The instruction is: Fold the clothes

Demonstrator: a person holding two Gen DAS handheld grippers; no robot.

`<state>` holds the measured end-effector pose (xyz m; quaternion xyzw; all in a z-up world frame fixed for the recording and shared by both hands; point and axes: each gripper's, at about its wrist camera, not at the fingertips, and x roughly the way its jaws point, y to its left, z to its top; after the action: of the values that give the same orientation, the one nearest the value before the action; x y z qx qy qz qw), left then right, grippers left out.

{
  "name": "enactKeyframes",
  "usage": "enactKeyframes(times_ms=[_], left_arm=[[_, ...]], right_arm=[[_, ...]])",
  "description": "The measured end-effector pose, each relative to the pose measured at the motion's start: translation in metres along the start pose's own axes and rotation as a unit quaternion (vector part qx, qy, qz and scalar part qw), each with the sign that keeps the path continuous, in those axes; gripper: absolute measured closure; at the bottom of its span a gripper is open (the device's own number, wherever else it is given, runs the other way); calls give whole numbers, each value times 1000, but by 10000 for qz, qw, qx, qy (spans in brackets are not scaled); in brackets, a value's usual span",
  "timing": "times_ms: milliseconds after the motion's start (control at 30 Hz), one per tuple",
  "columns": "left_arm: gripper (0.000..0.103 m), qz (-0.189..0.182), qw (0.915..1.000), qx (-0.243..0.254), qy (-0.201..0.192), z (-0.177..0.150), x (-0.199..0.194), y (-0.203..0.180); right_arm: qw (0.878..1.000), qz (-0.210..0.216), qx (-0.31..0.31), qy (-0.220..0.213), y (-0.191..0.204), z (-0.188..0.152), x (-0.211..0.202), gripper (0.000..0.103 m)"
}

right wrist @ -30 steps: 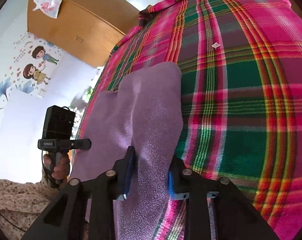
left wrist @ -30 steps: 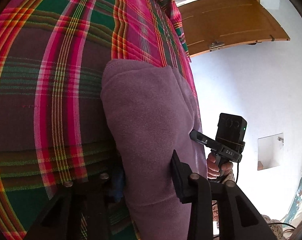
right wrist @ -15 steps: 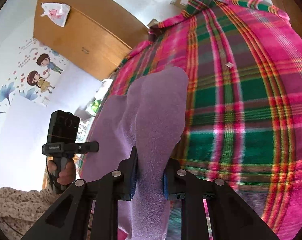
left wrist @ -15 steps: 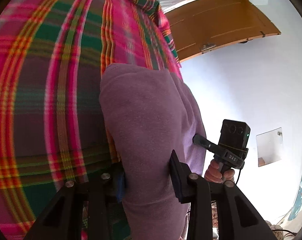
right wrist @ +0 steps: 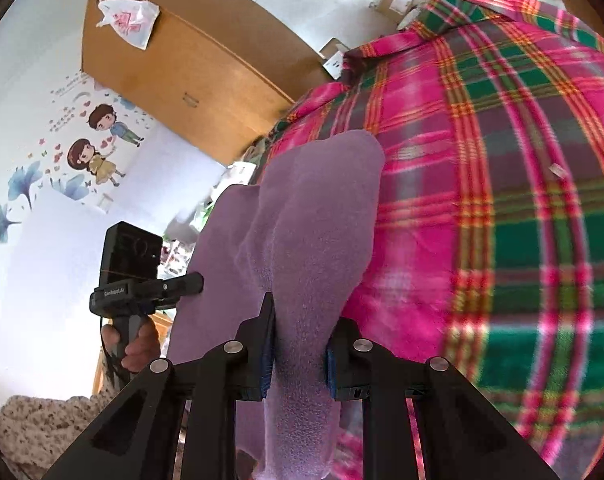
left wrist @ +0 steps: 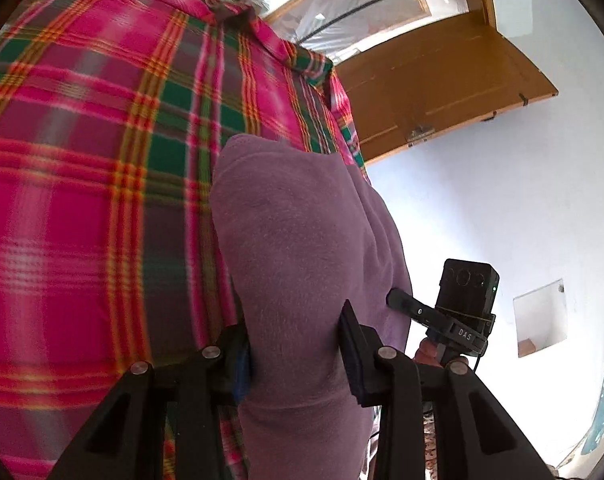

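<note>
A purple fleece garment [left wrist: 302, 248] is held clamped at two edges by the left gripper [left wrist: 296, 356] and right gripper [right wrist: 300, 348], raised above a plaid-covered bed [left wrist: 102, 160]; no finished fold is seen, and laying down is judged outstanding

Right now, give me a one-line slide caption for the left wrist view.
Left gripper pinches purple fleece garment over plaid bedspread; right gripper grips alongside.

Soft mauve-purple fleece garment [left wrist: 302, 248]; pink, green and orange plaid bed cover [left wrist: 94, 184]; black gripper fingers [right wrist: 262, 344] with blue pads; orange-brown wooden cabinet [right wrist: 190, 76]; white walls.
</note>
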<state>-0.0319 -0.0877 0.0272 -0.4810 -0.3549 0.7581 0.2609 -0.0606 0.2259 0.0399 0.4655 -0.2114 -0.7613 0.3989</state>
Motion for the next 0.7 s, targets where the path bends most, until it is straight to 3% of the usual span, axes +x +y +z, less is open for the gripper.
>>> enactKeyframes(times_ms=[700], left_arm=[[65, 173, 9980, -354, -493, 94, -33, 90]], right_arm=[[9998, -45, 97, 173, 17, 80, 121, 82]])
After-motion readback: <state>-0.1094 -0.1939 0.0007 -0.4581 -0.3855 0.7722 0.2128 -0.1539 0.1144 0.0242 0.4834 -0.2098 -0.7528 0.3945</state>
